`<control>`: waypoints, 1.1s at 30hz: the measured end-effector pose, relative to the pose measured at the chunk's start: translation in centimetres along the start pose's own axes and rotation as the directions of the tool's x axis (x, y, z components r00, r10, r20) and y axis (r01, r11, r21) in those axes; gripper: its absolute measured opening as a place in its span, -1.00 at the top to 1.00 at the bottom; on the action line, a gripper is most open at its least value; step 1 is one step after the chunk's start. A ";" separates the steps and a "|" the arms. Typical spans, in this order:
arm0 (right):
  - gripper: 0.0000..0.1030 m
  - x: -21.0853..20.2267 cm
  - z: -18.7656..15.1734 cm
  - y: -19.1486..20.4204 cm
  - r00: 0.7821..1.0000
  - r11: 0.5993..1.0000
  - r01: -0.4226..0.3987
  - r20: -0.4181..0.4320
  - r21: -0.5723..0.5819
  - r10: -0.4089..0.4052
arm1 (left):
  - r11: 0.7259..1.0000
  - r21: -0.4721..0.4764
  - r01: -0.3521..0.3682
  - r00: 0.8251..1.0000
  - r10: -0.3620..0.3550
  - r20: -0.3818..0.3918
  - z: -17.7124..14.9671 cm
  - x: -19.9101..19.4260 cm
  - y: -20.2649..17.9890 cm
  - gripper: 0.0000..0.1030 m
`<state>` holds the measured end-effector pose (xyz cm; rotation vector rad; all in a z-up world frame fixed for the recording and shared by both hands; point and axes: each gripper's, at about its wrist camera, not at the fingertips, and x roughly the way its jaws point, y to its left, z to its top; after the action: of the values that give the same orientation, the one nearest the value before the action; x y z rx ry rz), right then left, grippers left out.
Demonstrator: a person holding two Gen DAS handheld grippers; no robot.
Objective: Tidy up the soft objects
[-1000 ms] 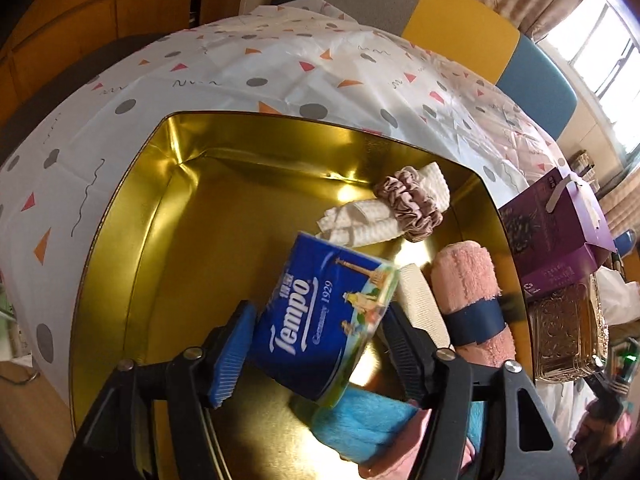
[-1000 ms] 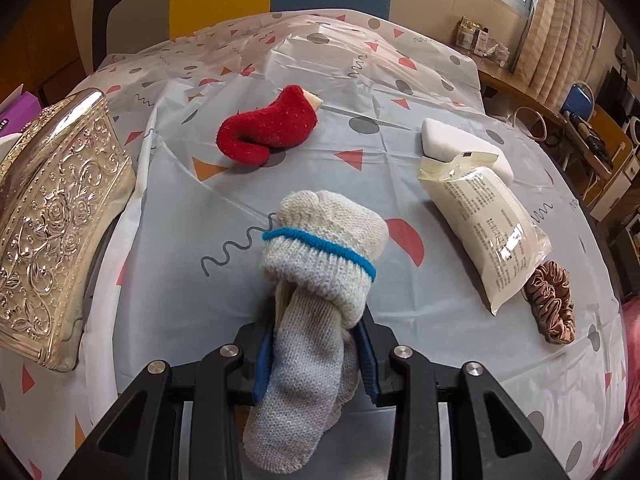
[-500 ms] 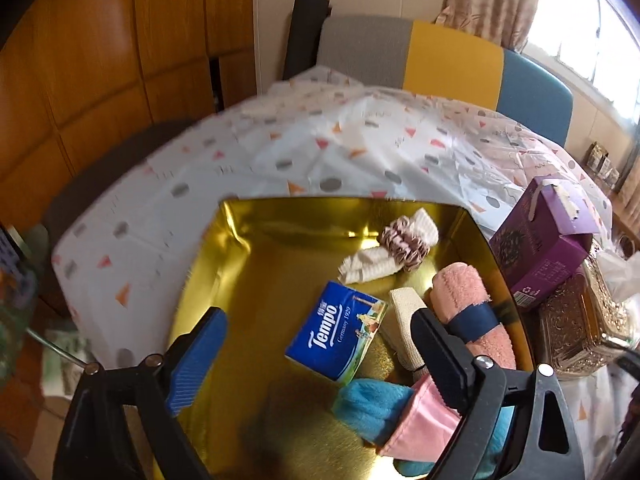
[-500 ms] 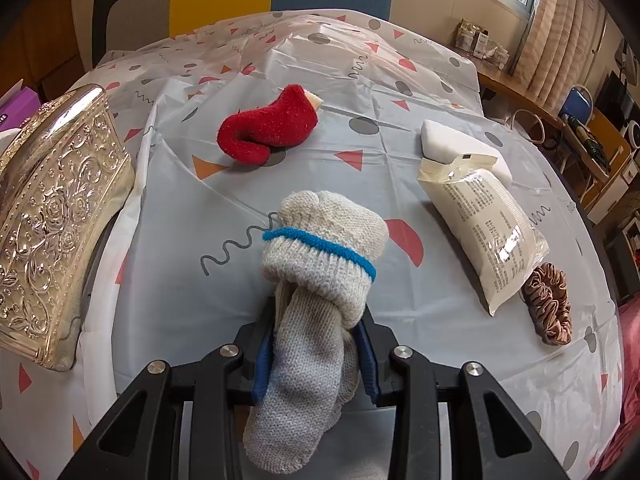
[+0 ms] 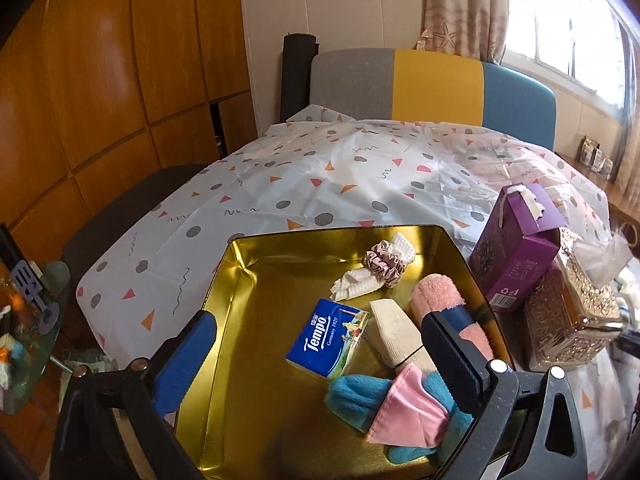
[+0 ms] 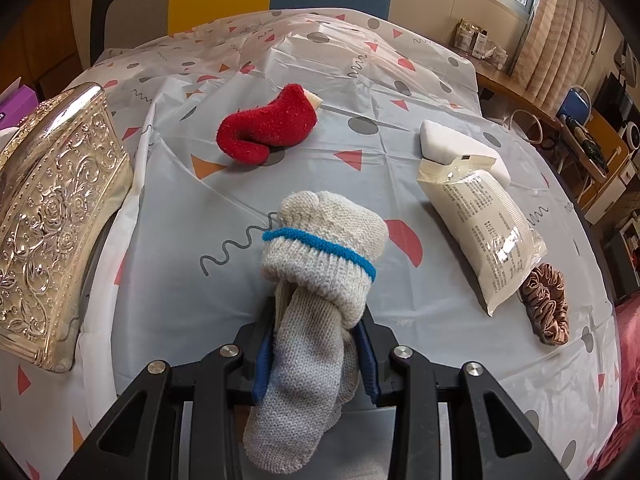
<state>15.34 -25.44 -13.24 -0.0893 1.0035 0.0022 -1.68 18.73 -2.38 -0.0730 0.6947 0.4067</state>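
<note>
Left wrist: left gripper [image 5: 320,344], jaws just opened wide, empty; tissue pack [image 5: 326,338] lies inside gold tin [image 5: 224,280].
Right wrist: right gripper [image 6: 316,356] clamps rolled sock [image 6: 316,280]; carry it over the tin's rim before releasing.

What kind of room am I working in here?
Probably a home living or dining room: a table under a patterned plastic cover, a grey, yellow and blue sofa back, wooden cabinet doors and a curtained window.
</note>
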 end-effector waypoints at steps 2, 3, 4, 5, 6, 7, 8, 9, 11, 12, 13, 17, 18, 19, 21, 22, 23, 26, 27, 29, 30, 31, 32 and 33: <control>0.31 0.0 0.0 0.0 1.000 1.000 0.001 -0.002 0.001 -0.001 | 1.000 0.001 -0.005 1.000 0.005 -0.008 -0.2 0.1 -0.2 -1.00; 0.31 0.0 0.0 0.0 1.000 1.000 0.001 -0.003 0.001 -0.001 | 1.000 0.001 -0.007 1.000 0.007 -0.012 -0.3 0.2 -0.2 -1.00; 0.31 0.1 0.1 0.1 1.000 1.000 0.002 -0.005 0.001 -0.002 | 1.000 0.002 -0.009 1.000 0.009 -0.016 -0.5 0.3 -0.3 -1.00; 0.31 0.1 0.2 0.0 1.000 1.000 0.001 -0.010 0.003 -0.001 | 1.000 0.005 -0.008 1.000 0.009 -0.024 -0.5 0.4 -0.4 -1.00; 0.31 0.1 0.3 0.0 1.000 1.000 0.000 -0.015 0.009 0.000 | 1.000 0.007 -0.009 0.999 0.009 -0.033 -0.6 0.6 -0.5 -1.00; 0.31 0.2 0.4 -0.1 1.000 1.000 -0.003 -0.023 0.019 0.004 | 1.000 0.008 -0.008 0.999 0.009 -0.038 -0.8 0.7 -0.7 -1.00; 0.32 0.2 0.5 -0.3 1.000 0.999 -0.008 -0.029 0.032 0.008 | 1.000 0.011 -0.006 0.999 0.007 -0.041 -0.8 0.8 -0.8 -1.00; 0.32 0.3 0.6 -0.4 0.999 0.999 -0.012 -0.034 0.043 0.014 | 1.000 0.016 -0.005 0.999 0.005 -0.043 -0.9 0.8 -1.0 -1.00; 0.32 0.3 0.8 -0.6 0.999 0.998 -0.018 -0.039 0.058 0.020 | 1.000 0.029 0.004 0.999 -0.003 -0.046 -1.0 0.8 -1.4 -1.00; 0.32 0.4 0.8 -0.7 0.999 0.998 -0.018 -0.040 0.063 0.020 | 0.999 0.032 0.005 0.999 -0.004 -0.046 -1.0 0.8 -1.5 -1.00; 0.32 0.4 0.9 -0.7 0.999 0.998 -0.017 -0.041 0.065 0.020 | 0.999 0.036 0.007 0.999 -0.006 -0.047 -1.0 0.9 -1.7 -1.00; 0.32 0.5 1.0 -0.7 0.999 0.997 -0.012 -0.036 0.072 0.015 | 0.999 0.053 0.010 0.998 -0.007 -0.056 -1.2 1.0 -2.0 -1.00; 0.32 0.5 1.0 -0.7 0.999 0.997 -0.010 -0.034 0.076 0.013 | 0.998 0.060 -0.001 0.999 0.005 -0.052 -1.2 1.0 -2.1 -1.00; 0.32 0.5 1.0 -0.7 0.999 0.997 -0.008 -0.032 0.080 0.011 | 0.998 0.066 -0.013 0.999 0.016 -0.047 -1.2 0.9 -2.2 -1.00; 0.32 0.5 1.0 -0.8 0.999 0.996 -0.009 -0.031 0.090 0.012 | 0.997 0.076 -0.019 0.999 0.021 -0.036 -1.2 0.7 -2.4 -1.00; 0.32 0.5 1.0 -0.9 0.999 0.995 -0.013 -0.031 0.104 0.017 | 0.997 0.079 -0.022 0.999 0.025 -0.031 -1.2 0.7 -2.4 -1.00; 0.32 0.5 1.0 -1.1 0.999 0.993 -0.020 -0.032 0.121 0.024 | 0.996 0.082 -0.025 0.999 0.027 -0.030 -1.2 0.7 -2.4 -1.00; 0.32 0.6 0.9 -1.4 0.999 0.988 -0.033 -0.034 0.153 0.039 | 0.997 0.081 -0.015 0.999 0.018 -0.034 -1.3 0.7 -2.3 -1.00; 0.32 0.6 0.9 -1.4 0.999 0.986 -0.035 -0.035 0.160 0.041 | 0.997 0.078 -0.010 0.999 0.013 -0.036 -1.3 0.7 -2.2 -1.00; 0.32 0.5 0.8 -1.3 0.999 0.987 -0.027 -0.038 0.158 0.033 | 0.997 0.074 0.000 0.999 0.003 -0.043 -1.3 0.8 -2.0 -1.00; 0.32 0.5 0.8 -1.0 0.999 0.989 -0.015 -0.039 0.144 0.021 | 0.997 0.072 0.005 0.999 -0.002 -0.050 -1.3 0.9 -1.9 -1.00; 0.32 0.5 0.8 -0.6 0.999 0.993 0.005 -0.042 0.121 0.000 | 0.998 0.069 0.009 0.999 -0.006 -0.053 -1.3 0.9 -1.8 -1.00; 0.33 0.5 0.9 -0.2 0.999 0.995 0.024 -0.046 0.101 -0.019 | 0.998 0.065 0.016 0.998 -0.013 -0.056 -1.3 0.9 -1.7 -1.00; 0.33 0.5 1.0 0.1 0.998 0.996 0.040 -0.052 0.084 -0.036 | 0.998 0.061 0.026 0.998 -0.023 -0.058 -1.4 0.9 -1.7 -1.00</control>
<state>16.39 -25.31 -13.11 -0.0310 1.0505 -0.0780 -1.24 17.21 -4.10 -0.0346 0.7614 0.3606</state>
